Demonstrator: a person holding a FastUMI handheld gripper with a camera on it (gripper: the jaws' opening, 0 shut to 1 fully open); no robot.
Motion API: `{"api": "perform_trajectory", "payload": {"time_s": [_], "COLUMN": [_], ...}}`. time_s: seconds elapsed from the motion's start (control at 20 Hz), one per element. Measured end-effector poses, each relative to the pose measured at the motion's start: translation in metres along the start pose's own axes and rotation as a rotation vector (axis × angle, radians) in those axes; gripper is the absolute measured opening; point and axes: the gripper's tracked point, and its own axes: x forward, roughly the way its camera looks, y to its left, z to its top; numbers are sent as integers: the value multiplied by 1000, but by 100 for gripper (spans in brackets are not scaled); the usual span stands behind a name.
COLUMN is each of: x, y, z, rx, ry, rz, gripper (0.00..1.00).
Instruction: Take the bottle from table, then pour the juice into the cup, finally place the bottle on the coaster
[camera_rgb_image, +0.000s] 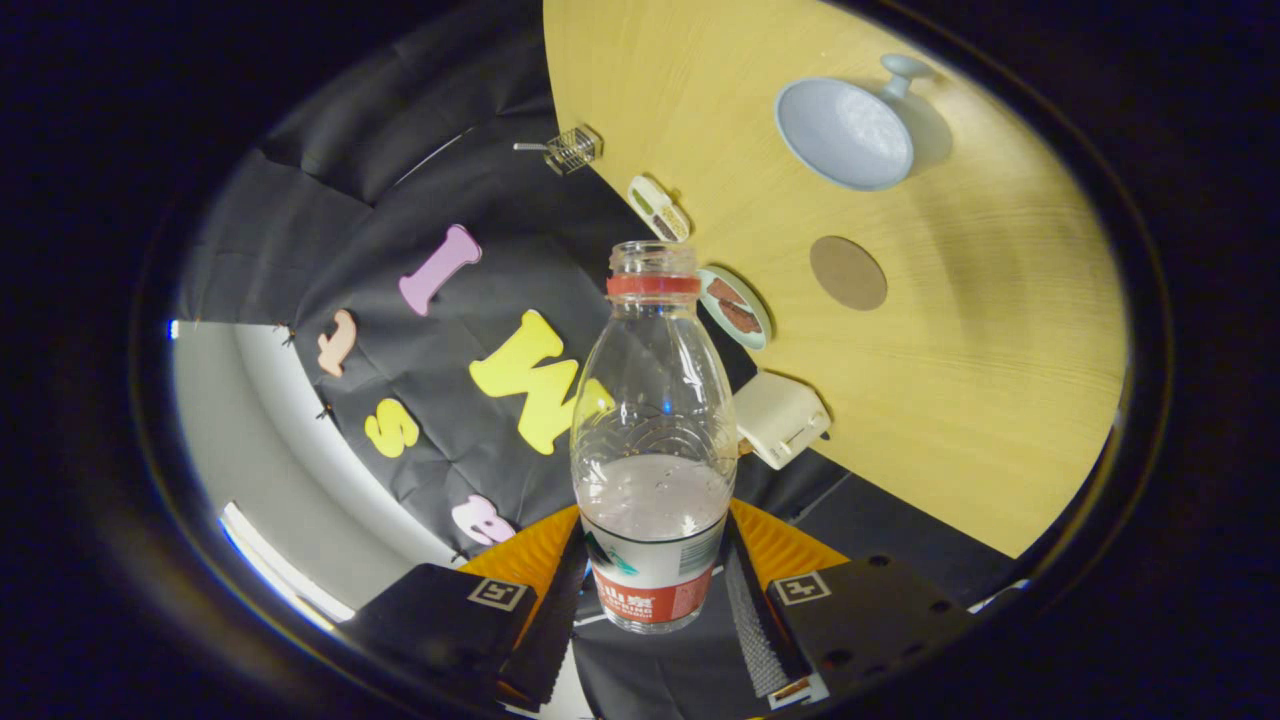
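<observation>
A clear plastic bottle (652, 440) with a red neck ring and no cap stands between my fingers, holding pale cloudy juice in its lower part. My gripper (655, 590) is shut on its labelled base, one finger on each side. Beyond the bottle's mouth and to the right, a light blue cup (845, 133) with a handle sits on the wooden table (980, 400), and I see into it from above. A round brown coaster (848, 272) lies on the table between the cup and the bottle. The view is rolled, so the table looks tilted.
Along the table's edge by the booth wall stand a wire basket (572, 150), a small oval container (658, 208), a small plate with brown food (735, 305) and a cream box (782, 418) just right of the bottle.
</observation>
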Motion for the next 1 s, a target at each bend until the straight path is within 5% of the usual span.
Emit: {"api": "perform_trajectory", "payload": {"time_s": [0.3, 0.55, 0.75, 1.0], "x": [-3, -6, -19, -31], "y": [-8, -17, -44, -69], "z": [-2, -11, -20, -40], "rx": [-60, -246, -526, -1083], "ry": [20, 47, 80, 147], "rz": [-15, -41, -96, -98], "gripper": [74, 74, 74, 75]}}
